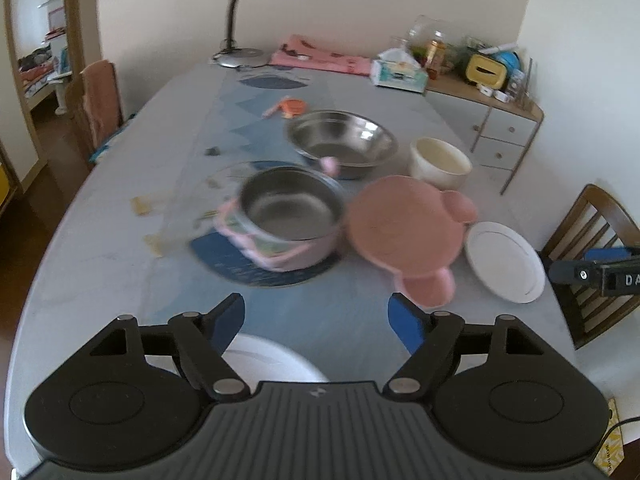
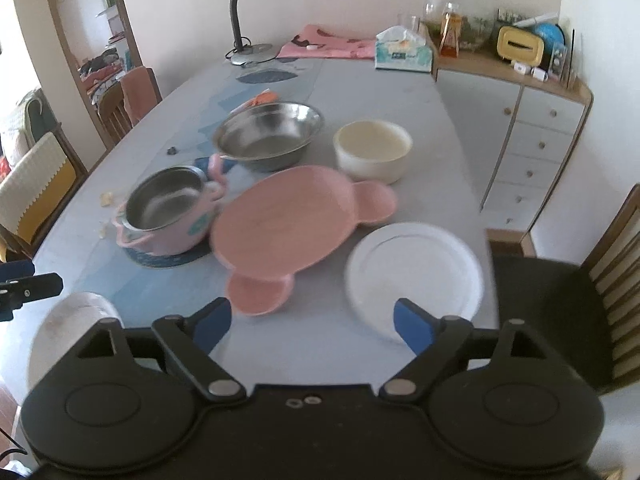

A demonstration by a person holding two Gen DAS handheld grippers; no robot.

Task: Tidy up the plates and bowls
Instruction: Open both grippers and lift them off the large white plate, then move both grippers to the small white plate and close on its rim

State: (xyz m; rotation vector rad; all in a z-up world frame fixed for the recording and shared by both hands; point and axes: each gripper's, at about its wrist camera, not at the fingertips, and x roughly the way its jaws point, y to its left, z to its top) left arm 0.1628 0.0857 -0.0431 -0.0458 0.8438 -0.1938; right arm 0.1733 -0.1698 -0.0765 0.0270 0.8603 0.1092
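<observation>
On the grey table (image 1: 100, 248) stand a pink-handled steel bowl (image 1: 290, 216) (image 2: 170, 208), a large steel bowl (image 1: 342, 140) (image 2: 268, 134), a cream bowl (image 1: 440, 162) (image 2: 372, 150), a pink bear-shaped plate (image 1: 404, 232) (image 2: 288, 220) and a white plate (image 1: 506, 260) (image 2: 414, 276). Another white plate (image 1: 272, 360) (image 2: 72, 320) lies under my left gripper. My left gripper (image 1: 316, 320) is open and empty above the near table. My right gripper (image 2: 312, 322) is open and empty, its right finger over the white plate's near edge.
A desk lamp (image 1: 256, 12), pink cloth (image 1: 320, 56) and tissue box (image 1: 400, 72) sit at the table's far end. A drawer cabinet (image 2: 532, 148) with clutter stands at the right. Chairs (image 2: 600, 300) (image 1: 100, 104) flank the table. A small orange item (image 1: 290, 106) lies behind the large bowl.
</observation>
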